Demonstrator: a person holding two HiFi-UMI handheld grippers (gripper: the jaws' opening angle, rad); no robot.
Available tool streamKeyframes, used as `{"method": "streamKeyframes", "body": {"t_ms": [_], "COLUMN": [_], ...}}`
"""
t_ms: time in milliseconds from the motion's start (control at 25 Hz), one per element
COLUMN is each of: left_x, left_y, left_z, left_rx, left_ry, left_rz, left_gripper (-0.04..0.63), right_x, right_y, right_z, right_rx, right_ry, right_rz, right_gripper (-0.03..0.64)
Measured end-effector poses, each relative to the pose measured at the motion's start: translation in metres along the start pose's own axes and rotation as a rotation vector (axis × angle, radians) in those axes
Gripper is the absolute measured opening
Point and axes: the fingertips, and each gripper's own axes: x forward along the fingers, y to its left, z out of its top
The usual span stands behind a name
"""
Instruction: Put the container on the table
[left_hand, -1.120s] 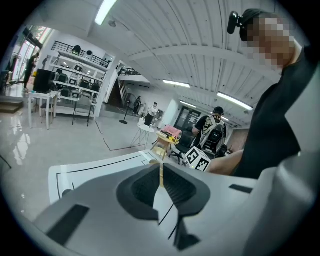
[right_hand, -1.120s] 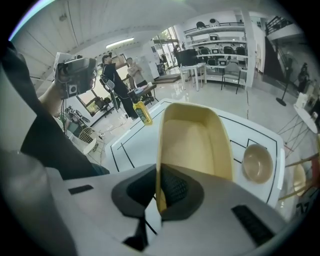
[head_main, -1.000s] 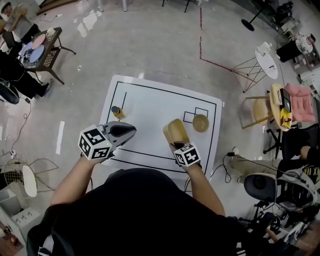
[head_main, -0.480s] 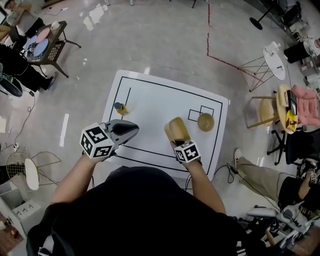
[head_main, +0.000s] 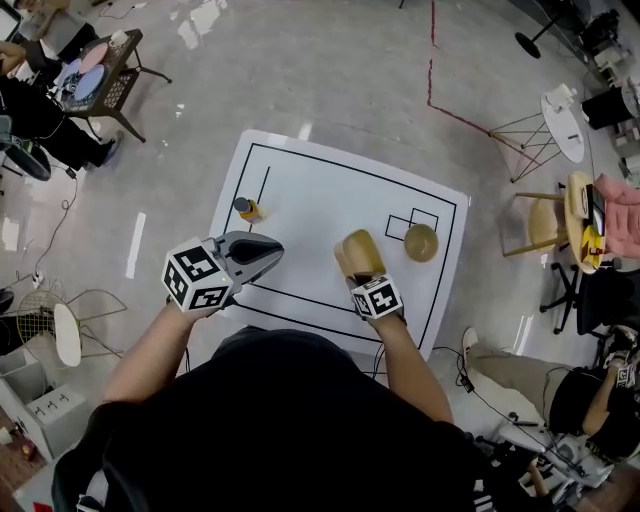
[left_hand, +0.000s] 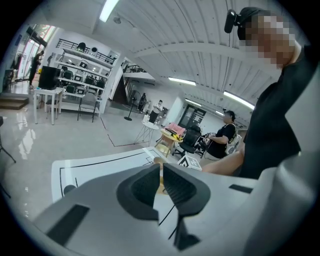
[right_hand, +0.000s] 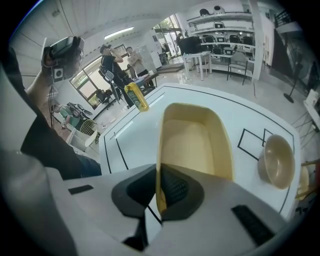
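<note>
Head view: right gripper jaws clamped on the near rim of the tan container, held tilted over the white table between a small bottle and a bowl. Left gripper jaws closed together, holding nothing, over the table's front-left part.

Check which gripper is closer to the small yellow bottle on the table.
Left. The left gripper, shut and empty, is just short of the yellow bottle; the right gripper, clamped on the tan container, is farther off to its right.
</note>
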Motion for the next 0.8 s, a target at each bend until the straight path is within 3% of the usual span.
{"method": "streamKeyframes", "body": {"t_ms": [800], "left_x": [-0.010], "left_y": [0.012], "left_z": [-0.007], "left_rx": [-0.024], "left_ry": [0.018], "left_rz": [0.054], "left_gripper": [0.026], "right_x": [0.038], "right_y": [-0.019], "right_z": [-0.007], "right_rx": [-0.066], "right_ry": [0.073], "right_rz": [-0.018], "right_gripper": [0.008]}}
